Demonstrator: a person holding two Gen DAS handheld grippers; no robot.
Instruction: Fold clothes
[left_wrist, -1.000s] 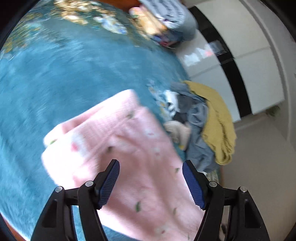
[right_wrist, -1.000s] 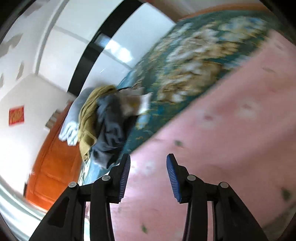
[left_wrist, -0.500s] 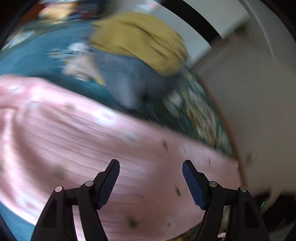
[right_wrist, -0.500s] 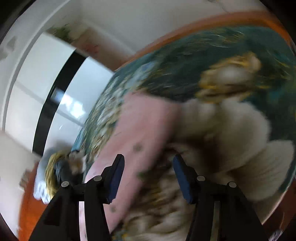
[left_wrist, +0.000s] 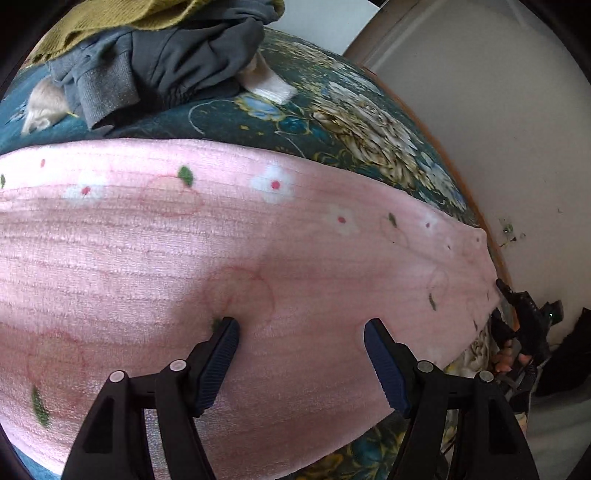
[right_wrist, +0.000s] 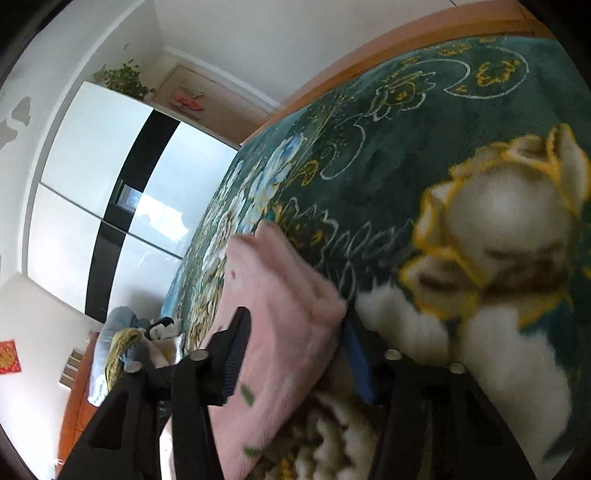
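Observation:
A pink fleece garment (left_wrist: 221, 258) with small white flowers and green leaves lies spread flat on a dark green floral blanket (left_wrist: 362, 122). My left gripper (left_wrist: 301, 350) is open, its fingers resting on the garment's near part. In the right wrist view my right gripper (right_wrist: 295, 347) is open, its jaws on either side of the end of the pink garment (right_wrist: 280, 332), which lies between the fingers. The right gripper also shows in the left wrist view (left_wrist: 524, 325) at the garment's far right end.
A pile of clothes lies beyond the garment: a grey one (left_wrist: 166, 62), a mustard-yellow one (left_wrist: 110, 26) and a cream one (left_wrist: 44, 107). The pile also shows in the right wrist view (right_wrist: 125, 347). White and black wardrobe doors (right_wrist: 110, 192) stand behind the bed.
Both grippers swung across the bed. The left came down low onto the pink garment, facing the clothes pile. The right moved to the garment's end, which now lies between its jaws.

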